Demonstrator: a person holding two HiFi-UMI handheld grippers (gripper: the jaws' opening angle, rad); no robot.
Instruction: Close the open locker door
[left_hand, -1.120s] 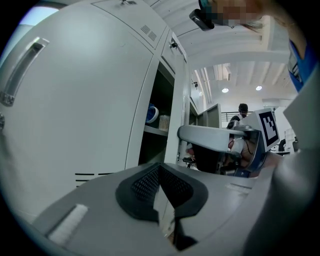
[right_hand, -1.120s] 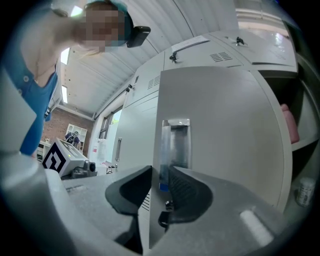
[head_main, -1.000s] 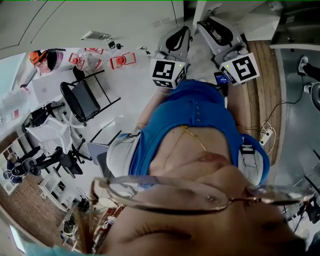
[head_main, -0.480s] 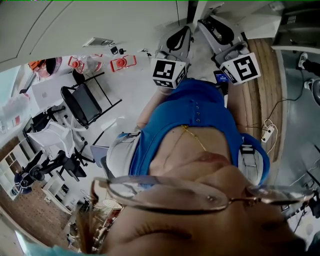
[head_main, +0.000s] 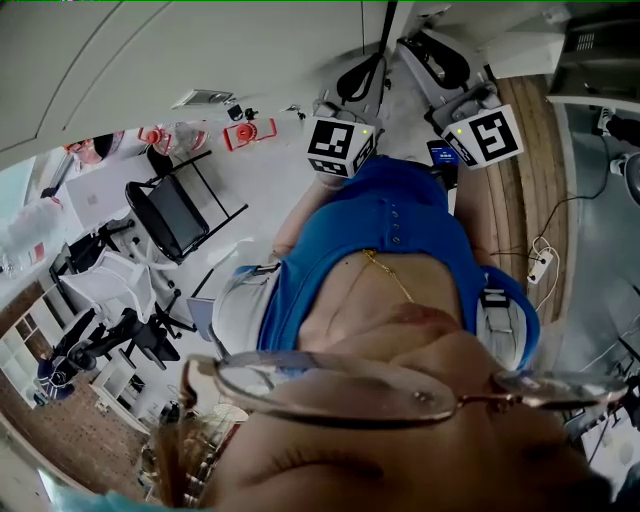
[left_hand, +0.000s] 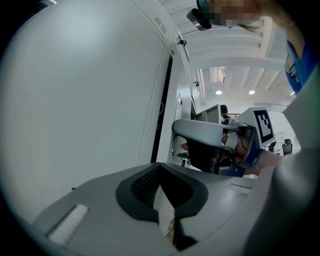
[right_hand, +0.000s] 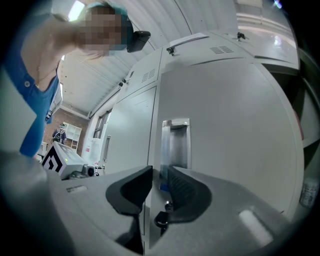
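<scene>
Your right gripper (right_hand: 159, 187) has its jaws narrow and just closing in. They straddle the left edge of the locker door (right_hand: 230, 115), with a sliver of gap showing at the right pad. The door's 1 recessed handle (right_hand: 175, 145) sits at 12 o'clock, and its plain grey face fills 1 to 4 o'clock. 1 neighbouring locker front (right_hand: 132, 125) stands at 10 o'clock. Your left gripper (left_hand: 161, 182) has its jaws tip to tip on nothing, with a white panel (left_hand: 85, 90) at 9 o'clock.
</scene>
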